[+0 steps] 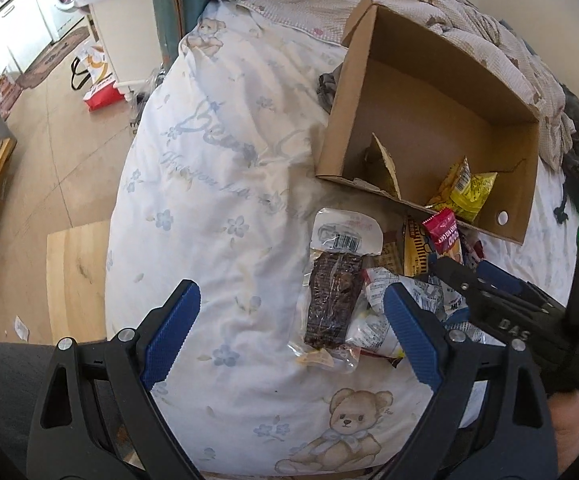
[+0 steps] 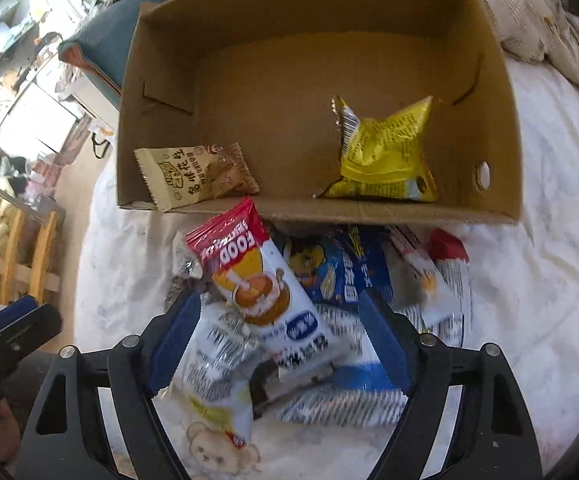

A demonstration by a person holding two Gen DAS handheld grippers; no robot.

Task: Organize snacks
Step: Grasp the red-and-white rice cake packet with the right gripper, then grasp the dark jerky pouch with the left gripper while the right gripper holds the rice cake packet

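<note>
- Loosely heaped, the snack packets point(image 2: 289, 312) lie on the bear-print quilt point(image 1: 217, 184), just in front of the cardboard box point(image 2: 501, 128).
- Inside the box sit a yellow packet point(image 2: 385, 156) and a tan packet point(image 2: 193, 176).
- Right gripper point(image 2: 279, 344): jaws apart, straddling the red-and-white packet point(image 2: 257, 280).
- Left gripper point(image 1: 291, 332): jaws apart, above the quilt beside a dark bar point(image 1: 331, 300).

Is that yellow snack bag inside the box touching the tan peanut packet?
Apart. The right wrist view shows the yellow bag at the right of the cardboard box and the tan packet at its left front edge, with bare cardboard floor between them.
</note>
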